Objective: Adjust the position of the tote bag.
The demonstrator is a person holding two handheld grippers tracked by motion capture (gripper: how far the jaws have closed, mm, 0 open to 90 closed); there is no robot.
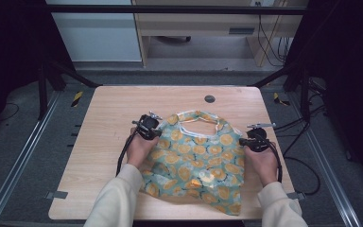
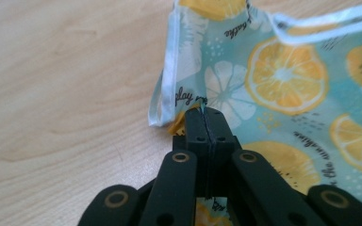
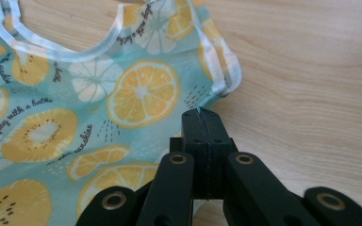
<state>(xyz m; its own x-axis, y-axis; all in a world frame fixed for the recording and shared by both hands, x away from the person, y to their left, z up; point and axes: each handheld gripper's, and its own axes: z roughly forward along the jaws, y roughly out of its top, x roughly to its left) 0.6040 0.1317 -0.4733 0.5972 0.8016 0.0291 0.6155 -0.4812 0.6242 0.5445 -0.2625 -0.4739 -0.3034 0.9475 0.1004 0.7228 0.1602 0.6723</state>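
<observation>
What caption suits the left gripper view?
Left gripper shut on the edge of a lemon-print cloth bag lying on a wooden table.

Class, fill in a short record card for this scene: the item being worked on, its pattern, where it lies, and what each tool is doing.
Item: cloth bag with a handle opening at its far end
Pattern: orange and lemon slices on teal, with printed words
Place: flat on the wooden table
Left tool: shut on the bag's left edge
Right tool: shut on the bag's right edge
</observation>
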